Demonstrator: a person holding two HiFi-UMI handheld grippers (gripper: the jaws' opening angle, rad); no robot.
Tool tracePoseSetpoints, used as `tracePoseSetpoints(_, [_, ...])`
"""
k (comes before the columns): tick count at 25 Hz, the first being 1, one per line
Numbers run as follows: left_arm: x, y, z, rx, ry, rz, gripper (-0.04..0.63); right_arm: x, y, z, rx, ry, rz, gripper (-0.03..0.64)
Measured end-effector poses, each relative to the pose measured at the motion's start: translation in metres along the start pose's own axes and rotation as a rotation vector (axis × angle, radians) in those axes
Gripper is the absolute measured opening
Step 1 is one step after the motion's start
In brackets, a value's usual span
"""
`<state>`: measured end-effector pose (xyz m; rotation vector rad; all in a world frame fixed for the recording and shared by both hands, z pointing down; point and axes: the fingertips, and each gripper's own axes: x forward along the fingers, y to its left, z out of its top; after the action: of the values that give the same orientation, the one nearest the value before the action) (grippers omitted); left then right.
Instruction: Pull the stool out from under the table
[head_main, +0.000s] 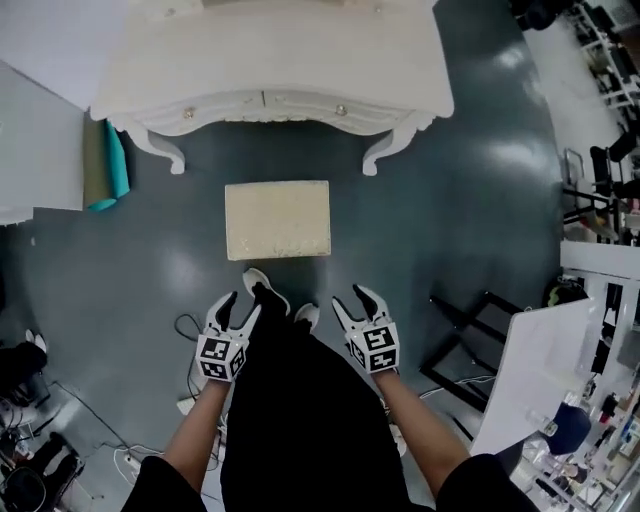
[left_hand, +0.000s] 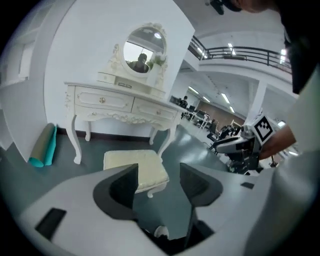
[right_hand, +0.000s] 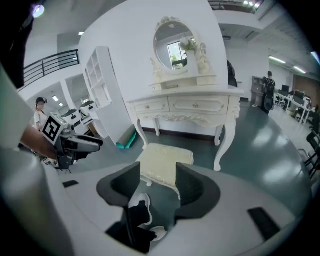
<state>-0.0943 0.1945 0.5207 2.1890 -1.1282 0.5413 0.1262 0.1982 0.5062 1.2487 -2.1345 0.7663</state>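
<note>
Head view: the cushioned stool (head_main: 277, 220) is set on the floor just before the table (head_main: 270, 70), long axis crosswise, ahead between left tongs (head_main: 238, 308) and right tongs (head_main: 352, 300).
Left gripper view: left tongs are held released, empty.
Right gripper view: right tongs are held released, empty.

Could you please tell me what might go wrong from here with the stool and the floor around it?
1. The stool stands just ahead of the person's shoe: a step forward could kick it toward the table.
2. A cable loops on the floor beside the left gripper: stepping sideways or backward might snag it.
</note>
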Motion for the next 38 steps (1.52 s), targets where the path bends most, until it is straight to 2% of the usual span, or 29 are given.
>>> tracePoseSetpoints(3, [-0.029, -0.026, 0.041, -0.044, -0.080, 0.028, 0.276, -0.041, 0.001, 0.046, -0.013, -0.087, -0.009, 0.233])
tracePoseSetpoints(7, [-0.066, -0.062, 0.084, -0.076, -0.154, 0.015, 0.276, -0.092, 0.023, 0.094, -0.033, -0.201, -0.003, 0.233])
tracePoseSetpoints(11, [-0.118, -0.089, 0.142, 0.030, -0.291, 0.066, 0.275, -0.131, 0.058, 0.136, 0.071, -0.325, 0.060, 0.229])
tracePoseSetpoints(13, [-0.132, -0.096, 0.167, 0.015, -0.348, 0.073, 0.273, -0.146, 0.069, 0.162, 0.070, -0.381, 0.086, 0.225])
tracePoseSetpoints(15, [-0.138, -0.104, 0.186, -0.007, -0.381, 0.039, 0.267, -0.157, 0.078, 0.186, 0.039, -0.421, 0.100, 0.224])
tracePoseSetpoints(18, [-0.146, -0.126, 0.203, 0.015, -0.393, -0.046, 0.224, -0.170, 0.089, 0.210, -0.004, -0.450, 0.106, 0.218])
tracePoseSetpoints(20, [-0.150, -0.137, 0.215, 0.035, -0.409, -0.067, 0.202, -0.179, 0.092, 0.225, -0.026, -0.472, 0.120, 0.199])
tracePoseSetpoints(21, [-0.152, -0.141, 0.224, 0.037, -0.427, -0.076, 0.177, -0.184, 0.094, 0.234, -0.030, -0.490, 0.139, 0.154])
tracePoseSetpoints(22, [-0.154, -0.144, 0.233, 0.025, -0.452, -0.089, 0.130, -0.190, 0.096, 0.244, -0.028, -0.513, 0.162, 0.079])
tracePoseSetpoints(23, [-0.157, -0.145, 0.241, 0.004, -0.477, -0.106, 0.067, -0.195, 0.100, 0.253, -0.023, -0.535, 0.182, 0.055])
tracePoseSetpoints(25, [-0.162, -0.146, 0.251, -0.025, -0.500, -0.136, 0.032, -0.205, 0.106, 0.265, -0.016, -0.573, 0.193, 0.047])
tracePoseSetpoints(30, [-0.163, -0.163, 0.256, 0.090, -0.451, -0.103, 0.014, -0.228, 0.109, 0.267, -0.040, -0.598, 0.098, 0.018])
tracePoseSetpoints(34, [-0.165, -0.179, 0.269, 0.120, -0.485, -0.115, 0.014, -0.238, 0.112, 0.271, -0.107, -0.607, 0.053, 0.018])
tracePoseSetpoints(38, [-0.166, -0.194, 0.276, 0.244, -0.518, -0.080, 0.014, -0.242, 0.126, 0.271, -0.191, -0.638, 0.047, 0.018])
